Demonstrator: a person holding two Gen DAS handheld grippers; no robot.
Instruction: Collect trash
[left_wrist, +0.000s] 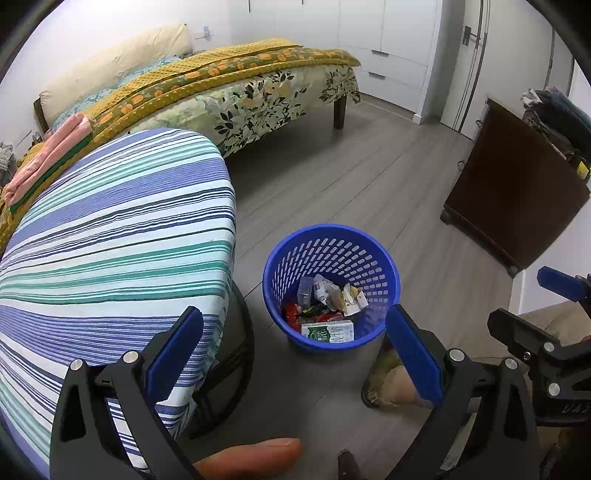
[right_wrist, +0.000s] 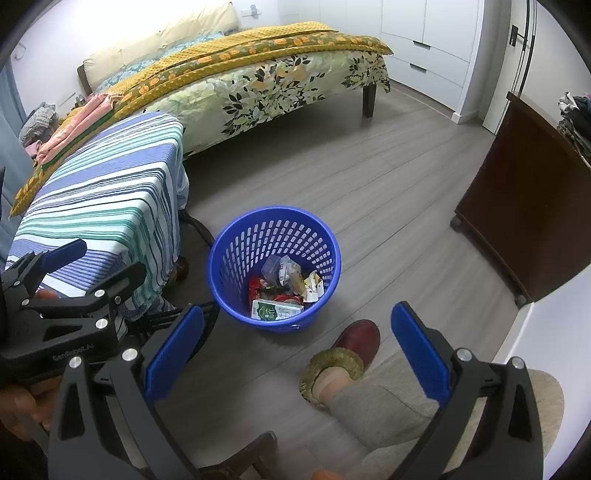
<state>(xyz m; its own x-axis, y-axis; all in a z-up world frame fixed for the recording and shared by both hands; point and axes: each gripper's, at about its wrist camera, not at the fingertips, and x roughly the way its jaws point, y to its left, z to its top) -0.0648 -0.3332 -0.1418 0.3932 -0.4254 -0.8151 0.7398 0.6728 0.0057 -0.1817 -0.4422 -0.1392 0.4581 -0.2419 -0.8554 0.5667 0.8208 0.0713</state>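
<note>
Blue basket (left_wrist: 331, 284) holding trash sits ahead between both grippers' (right_wrist: 295, 354) spread, empty fingers.

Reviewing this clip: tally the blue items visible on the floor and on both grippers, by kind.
Blue mesh wastebasket: 1
Blue pads on the left gripper: 2
Blue pads on the right gripper: 2
Total: 5

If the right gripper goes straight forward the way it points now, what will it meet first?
Probably the blue basket holding the trash: it lies ahead of the open right gripper, nothing between them. Depth is unclear, so it could reach the grey floor instead.
</note>
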